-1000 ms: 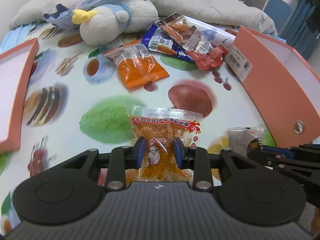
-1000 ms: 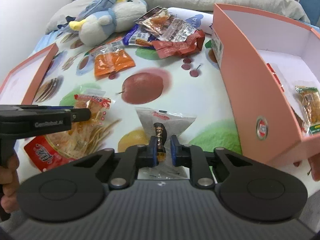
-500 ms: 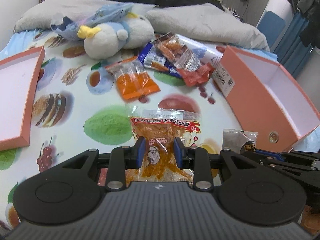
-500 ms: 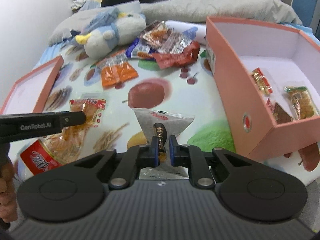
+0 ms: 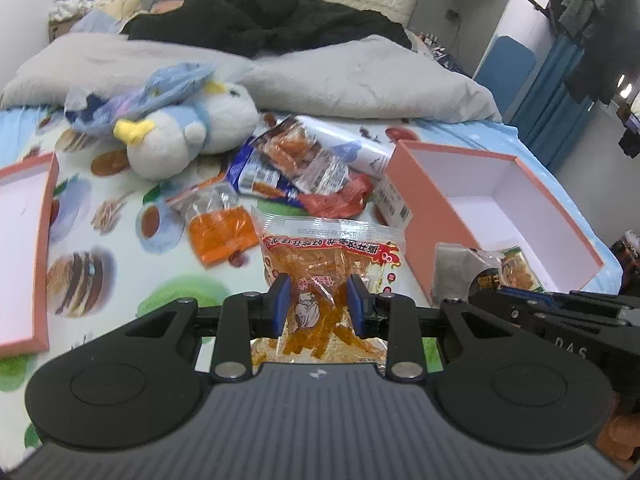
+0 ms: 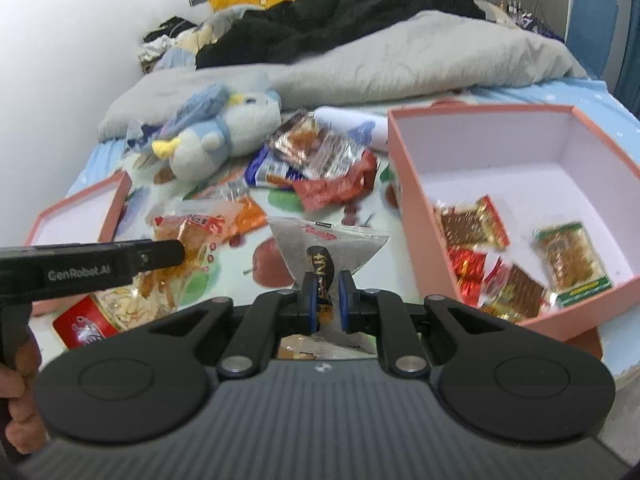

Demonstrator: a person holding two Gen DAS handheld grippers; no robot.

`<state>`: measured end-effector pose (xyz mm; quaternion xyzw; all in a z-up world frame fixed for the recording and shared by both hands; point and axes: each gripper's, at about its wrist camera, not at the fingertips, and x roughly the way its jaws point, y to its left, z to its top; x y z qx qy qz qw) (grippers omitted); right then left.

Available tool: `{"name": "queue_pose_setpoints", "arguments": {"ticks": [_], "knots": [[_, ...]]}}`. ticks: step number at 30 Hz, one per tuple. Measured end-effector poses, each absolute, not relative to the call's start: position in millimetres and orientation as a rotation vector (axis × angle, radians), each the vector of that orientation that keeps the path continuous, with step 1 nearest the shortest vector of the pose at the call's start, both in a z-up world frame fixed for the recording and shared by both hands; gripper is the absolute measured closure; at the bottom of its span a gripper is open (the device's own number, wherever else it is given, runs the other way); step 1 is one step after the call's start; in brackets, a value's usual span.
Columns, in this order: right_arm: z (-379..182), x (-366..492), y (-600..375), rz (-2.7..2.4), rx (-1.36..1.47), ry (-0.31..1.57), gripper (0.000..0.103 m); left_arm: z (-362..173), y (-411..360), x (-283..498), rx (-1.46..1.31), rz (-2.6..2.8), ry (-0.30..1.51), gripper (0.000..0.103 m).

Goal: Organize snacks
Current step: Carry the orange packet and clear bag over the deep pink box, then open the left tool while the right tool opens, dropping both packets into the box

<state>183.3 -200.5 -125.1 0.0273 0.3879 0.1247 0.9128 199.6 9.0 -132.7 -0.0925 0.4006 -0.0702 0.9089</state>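
1. Bed (image 5: 120, 264): carries everything I see; its sheet is printed with fruit and food pictures.

2. Grey duvet (image 5: 360, 80): bunched at the far end of the bed, dark clothing heaped on top of it.

3. Pink box (image 6: 404, 184): open, on the right side of the bed, white inside. I count several snack packets lying on its floor at the near end, among them a green-edged packet (image 6: 572, 264) and a red-and-gold packet (image 6: 472, 224).

4. Pink lid (image 5: 48, 240): lies upturned on the left side of the bed, well apart from the box.

5. Plush bird (image 5: 188, 136): white and blue with a yellow beak, lying at the far left, near the duvet.

6. Snack pile (image 5: 304, 172): loose blue, red and clear packets between the plush bird and the box; an orange packet (image 5: 220, 236) lies just in front of the pile.

7. Orange-strip snack bag (image 5: 328, 268): pinched low down by my left gripper (image 5: 316, 308), held up off the sheet; the blue fingers (image 5: 282, 308) press on both sides of it.

8. Grey snack packet (image 6: 324, 248): pinched in my right gripper (image 6: 325, 300), fingers closed tight on its dark centre, held just left of the box's near corner.
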Motion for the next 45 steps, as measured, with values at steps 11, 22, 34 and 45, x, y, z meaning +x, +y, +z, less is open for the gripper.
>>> {"name": "queue_pose_setpoints", "arguments": {"ticks": [11, 22, 34, 45], "knots": [[-83.5, 194.2, -225.8, 0.251, 0.093, 0.716, 0.089, -84.0, -15.9, 214.8, -0.151, -0.170, 0.733, 0.068], [-52.7, 207.8, -259.8, 0.203, 0.119, 0.633, 0.089, -34.5, -60.0, 242.3, -0.128, -0.234, 0.622, 0.068], [-62.4, 222.6, -307.1, 0.102, 0.088, 0.611, 0.089, -51.1, -129.2, 281.3, -0.096, -0.358, 0.678, 0.068], [-113.1, 244.8, -351.0, 0.020, 0.124, 0.736, 0.089, -113.4, -186.9, 328.8, -0.048, -0.421, 0.800, 0.068]]}}
